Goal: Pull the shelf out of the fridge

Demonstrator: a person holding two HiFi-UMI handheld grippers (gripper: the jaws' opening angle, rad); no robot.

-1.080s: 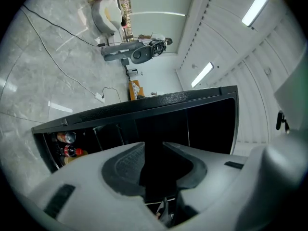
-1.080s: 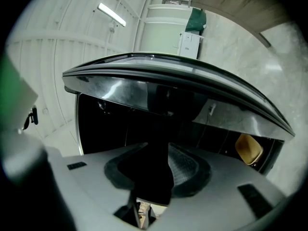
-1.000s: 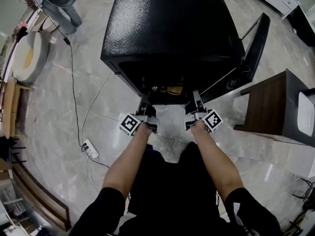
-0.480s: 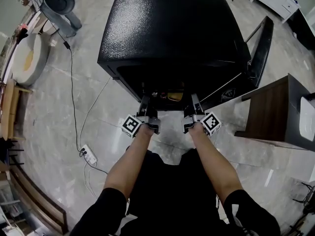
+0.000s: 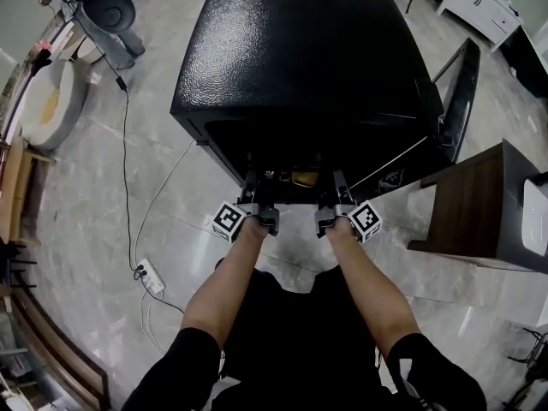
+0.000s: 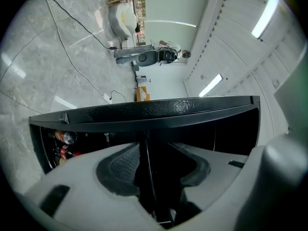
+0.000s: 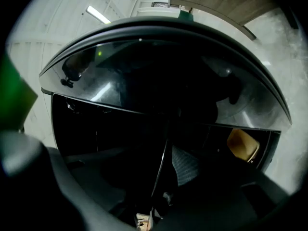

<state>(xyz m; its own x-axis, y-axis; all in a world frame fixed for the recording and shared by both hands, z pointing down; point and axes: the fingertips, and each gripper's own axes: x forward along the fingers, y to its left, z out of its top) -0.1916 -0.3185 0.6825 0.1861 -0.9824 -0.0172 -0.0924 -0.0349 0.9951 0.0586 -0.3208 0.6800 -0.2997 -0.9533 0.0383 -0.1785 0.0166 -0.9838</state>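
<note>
Jaws of my left hand-held gripper (image 5: 251,182) and right hand-held gripper (image 5: 336,181), just opened wide, straddle the thin front edge of the shelf (image 6: 147,172) without pinching it; it sits inside the fridge (image 5: 300,50). Pulling before both close risks slipping off; uneven pulling could skew and jam it there.
</note>
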